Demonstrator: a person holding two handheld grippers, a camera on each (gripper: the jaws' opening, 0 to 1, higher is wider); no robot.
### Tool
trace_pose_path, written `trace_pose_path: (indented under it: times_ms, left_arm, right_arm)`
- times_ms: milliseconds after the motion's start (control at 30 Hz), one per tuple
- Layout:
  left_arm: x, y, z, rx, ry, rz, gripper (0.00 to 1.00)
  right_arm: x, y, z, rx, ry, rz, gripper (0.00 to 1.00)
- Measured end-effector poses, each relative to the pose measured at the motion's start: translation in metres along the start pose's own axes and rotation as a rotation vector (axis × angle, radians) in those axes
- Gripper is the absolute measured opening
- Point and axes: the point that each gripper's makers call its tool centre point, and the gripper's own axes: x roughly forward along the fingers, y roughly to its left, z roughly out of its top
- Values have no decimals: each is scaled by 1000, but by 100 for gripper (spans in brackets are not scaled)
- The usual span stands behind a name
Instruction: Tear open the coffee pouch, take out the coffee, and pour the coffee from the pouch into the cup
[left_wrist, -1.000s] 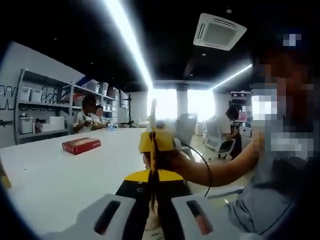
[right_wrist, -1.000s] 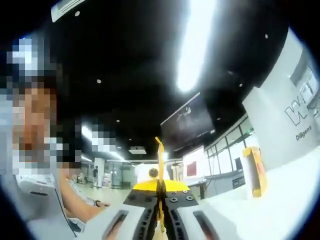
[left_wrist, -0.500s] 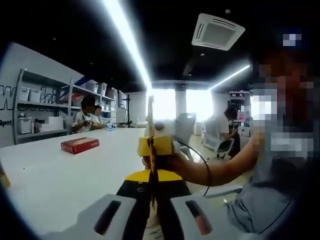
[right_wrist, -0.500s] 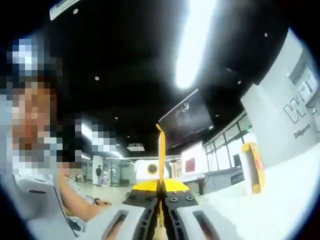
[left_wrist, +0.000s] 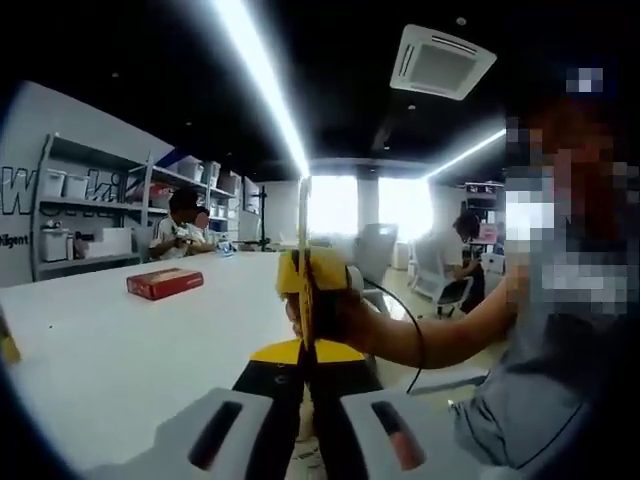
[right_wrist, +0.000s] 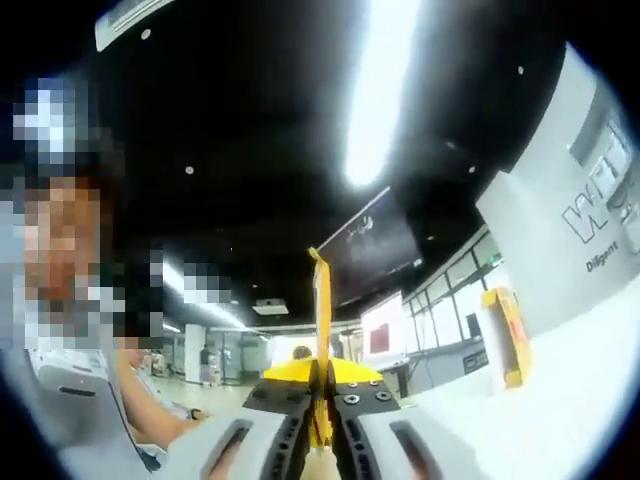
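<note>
The yellow coffee pouch (left_wrist: 304, 262) stands edge-on as a thin upright strip above my left gripper (left_wrist: 303, 400), whose jaws are shut on its lower edge. Facing it from beyond is the right gripper (left_wrist: 300, 362), black and yellow, held by a person's hand (left_wrist: 350, 322). In the right gripper view the same pouch (right_wrist: 322, 310) rises as a narrow yellow strip from my right gripper (right_wrist: 320, 425), also shut on it. The left gripper's black and yellow front (right_wrist: 318, 385) sits just behind the pouch. I see no cup.
A white table (left_wrist: 120, 350) stretches to the left with a red box (left_wrist: 164, 283) on it. Shelves (left_wrist: 80, 215) line the wall, and people sit at the far end. A yellow box (right_wrist: 505, 335) stands on the table (right_wrist: 540, 410) to the right.
Both grippers stay shut on the pouch. In the right gripper view the yellow strip now reaches a little higher. Both views have shifted slightly.
</note>
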Motion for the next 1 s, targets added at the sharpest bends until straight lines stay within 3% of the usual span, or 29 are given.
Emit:
trace_pose_path:
  times_ms: [67, 167, 300, 400, 567, 633, 667, 700, 800, 1000]
  left_arm:
    - [-1, 0, -1, -2, 2, -1, 4]
    - [-1, 1, 0, -9, -5, 1, 6]
    - [-1, 2, 7, -36, -58, 10, 19]
    - [-3, 2, 9, -32, -62, 11, 5]
    - [-2, 1, 5, -3, -35, 14, 5]
    - [-2, 2, 3, 1, -26, 19, 5]
    - [-3, 3, 3, 1, -25, 21, 7]
    - [-4, 4, 4, -9, -33, 17, 10]
    - [-4, 5, 7, -18, -51, 25, 19]
    - [0, 8, 16, -15, -81, 32, 19]
  right_arm:
    - [-1, 2, -6, -9, 35, 0, 15]
    - [-4, 1, -6, -33, 35, -10, 3]
    - [-5, -4, -4, -17, 30, -12, 3]
    - [-5, -2, -4, 0, 25, -3, 6]
    - [-6, -3, -3, -12, 33, -7, 18]
    - [-8, -5, 1, -16, 29, -10, 15]
    - [-10, -5, 2, -37, 28, -16, 6]
    - [-12, -7, 4, -55, 22, -30, 3]
    - [-14, -9, 3, -35, 19, -30, 3]
    - [-10, -5, 0, -22, 22, -13, 3]
